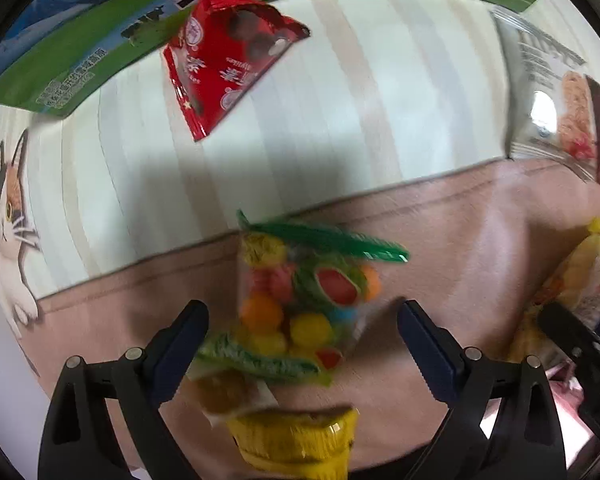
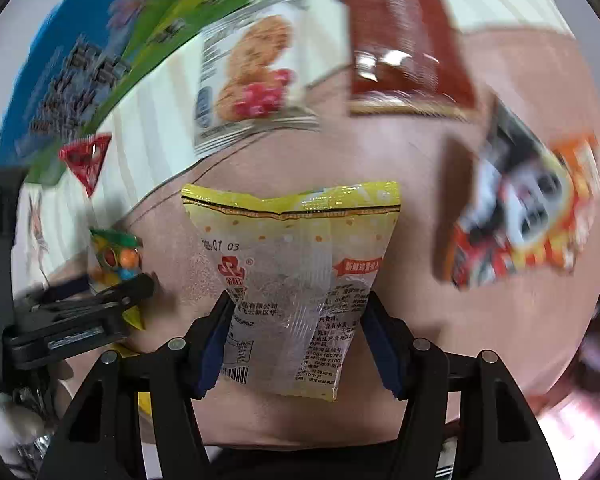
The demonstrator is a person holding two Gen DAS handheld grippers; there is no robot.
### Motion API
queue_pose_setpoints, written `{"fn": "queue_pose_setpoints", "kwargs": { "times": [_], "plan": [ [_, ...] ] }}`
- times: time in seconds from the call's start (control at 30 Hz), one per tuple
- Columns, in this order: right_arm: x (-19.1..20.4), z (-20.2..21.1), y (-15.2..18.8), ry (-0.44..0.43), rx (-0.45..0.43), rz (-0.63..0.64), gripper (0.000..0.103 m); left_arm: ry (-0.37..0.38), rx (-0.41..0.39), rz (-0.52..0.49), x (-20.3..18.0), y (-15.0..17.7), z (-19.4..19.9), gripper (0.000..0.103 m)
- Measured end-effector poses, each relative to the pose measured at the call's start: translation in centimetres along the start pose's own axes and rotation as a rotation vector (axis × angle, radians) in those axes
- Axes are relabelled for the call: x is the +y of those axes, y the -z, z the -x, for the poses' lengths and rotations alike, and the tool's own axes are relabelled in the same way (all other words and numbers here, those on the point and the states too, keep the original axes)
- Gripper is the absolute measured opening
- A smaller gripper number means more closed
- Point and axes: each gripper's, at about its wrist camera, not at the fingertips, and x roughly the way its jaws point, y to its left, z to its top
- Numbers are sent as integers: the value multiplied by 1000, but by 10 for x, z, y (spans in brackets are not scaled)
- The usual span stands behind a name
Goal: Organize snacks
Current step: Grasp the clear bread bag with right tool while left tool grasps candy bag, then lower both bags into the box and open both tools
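In the left wrist view my left gripper [image 1: 302,316] is open, its blue-padded fingers on either side of a clear bag of colourful fruit candy [image 1: 300,308] with a green top seam. A yellow packet [image 1: 296,440] lies just below it. In the right wrist view my right gripper [image 2: 296,320] is shut on a yellow and clear snack packet [image 2: 292,264], with its pads pressed on both sides. The left gripper [image 2: 100,300] and candy bag [image 2: 114,258] show at the left there.
A red triangular chocolate packet [image 1: 228,60] lies on the striped cloth [image 1: 340,100]. A silver cookie packet [image 2: 252,68], a brown-red packet [image 2: 404,44] and an orange-black packet [image 2: 524,208] lie around. A big blue-green carton [image 2: 80,76] stands behind. The tan surface [image 1: 460,240] is in front.
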Motion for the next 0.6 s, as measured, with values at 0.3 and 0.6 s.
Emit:
{"fn": "queue_pose_setpoints", "kwargs": {
  "times": [0.3, 0.6],
  "plan": [
    [36, -13, -13, 56, 13, 105, 67, 195, -25, 362, 67, 6, 2, 68],
    [61, -34, -20, 79, 39, 123, 77, 111, -29, 235, 47, -1, 3, 67]
  ]
}}
